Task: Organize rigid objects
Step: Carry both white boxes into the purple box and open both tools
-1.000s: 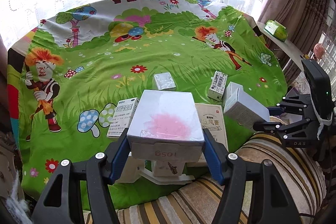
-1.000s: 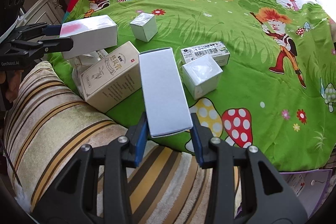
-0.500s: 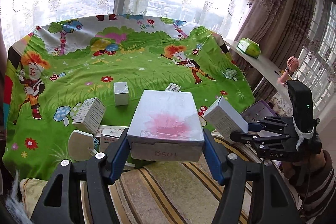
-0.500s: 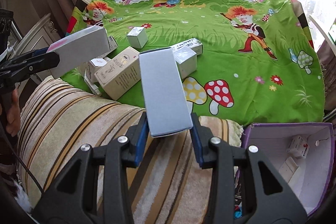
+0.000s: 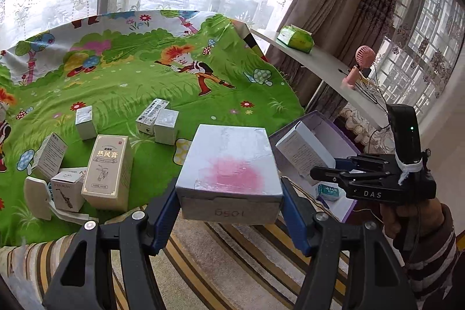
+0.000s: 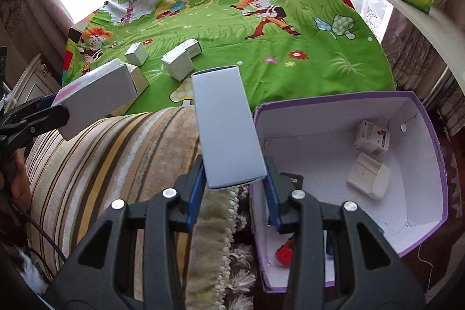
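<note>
While my right gripper (image 6: 234,188) pinches the long pale-blue cardboard box (image 6: 225,127) and my left gripper (image 5: 229,218) clamps the pink-stained white carton (image 5: 229,167), I should clear the purple-rimmed storage box's (image 6: 418,103) near wall just right of my right fingers before releasing either.

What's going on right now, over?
Left gripper clamps pink-stained box. Right gripper clamps plain white box beside purple bin. Nothing blocking.

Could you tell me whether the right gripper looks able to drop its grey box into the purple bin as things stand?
Probably yes: the purple bin is open-topped beside the right gripper, mostly bare inside, nothing between them.
</note>
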Demonstrator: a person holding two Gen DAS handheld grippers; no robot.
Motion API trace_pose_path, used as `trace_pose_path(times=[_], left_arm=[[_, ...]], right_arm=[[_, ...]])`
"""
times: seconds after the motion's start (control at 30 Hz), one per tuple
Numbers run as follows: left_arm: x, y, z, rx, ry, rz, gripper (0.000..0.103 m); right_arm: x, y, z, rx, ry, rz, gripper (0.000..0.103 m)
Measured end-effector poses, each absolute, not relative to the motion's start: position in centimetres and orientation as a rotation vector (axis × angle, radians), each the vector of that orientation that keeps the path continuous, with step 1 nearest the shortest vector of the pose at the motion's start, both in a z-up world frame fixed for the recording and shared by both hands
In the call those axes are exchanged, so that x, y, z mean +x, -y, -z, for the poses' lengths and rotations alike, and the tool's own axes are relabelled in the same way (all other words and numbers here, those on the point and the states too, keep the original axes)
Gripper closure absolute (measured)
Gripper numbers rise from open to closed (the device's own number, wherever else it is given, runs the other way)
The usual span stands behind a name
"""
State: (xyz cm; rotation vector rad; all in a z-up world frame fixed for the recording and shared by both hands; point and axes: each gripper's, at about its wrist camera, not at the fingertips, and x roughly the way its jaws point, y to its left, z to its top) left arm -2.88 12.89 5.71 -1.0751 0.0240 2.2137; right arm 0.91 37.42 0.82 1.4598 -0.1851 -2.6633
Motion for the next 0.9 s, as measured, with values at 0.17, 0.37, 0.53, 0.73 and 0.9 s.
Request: trace_pose_path(times=[0.17,0.37,0.53,0.73,0.9], left_arm=[[-2.2,-15.3,-5.4,-1.077,-0.059,-2.166,0.037],[-1.7,-17.1,-5.2,-1.079,-0.094,-2.130,0.037],[-1.7,-18.5,-5.2,-1.076,-0.117,-2.107,0.037],[-2.1,-21.2,-5.1,-1.072,-0.157,-2.074,0.037],[-2.4,-23.4,-4.4,-1.090,-0.198,-2.052,0.036]], right_arm=[[1.5,-40.8,0.6,1.582,0.229,2.702,0.060],[1.7,-44.1,1.7,1.675,0.354,2.750,0.050],[2.2,-45.2,1.5,1.670,0.387,2.776,0.036],[2.6,-46.3,0.8,1.659,0.415,2.806,0.032],[2.9,-47.1,0.6,1.656,0.435,2.818,0.031]])
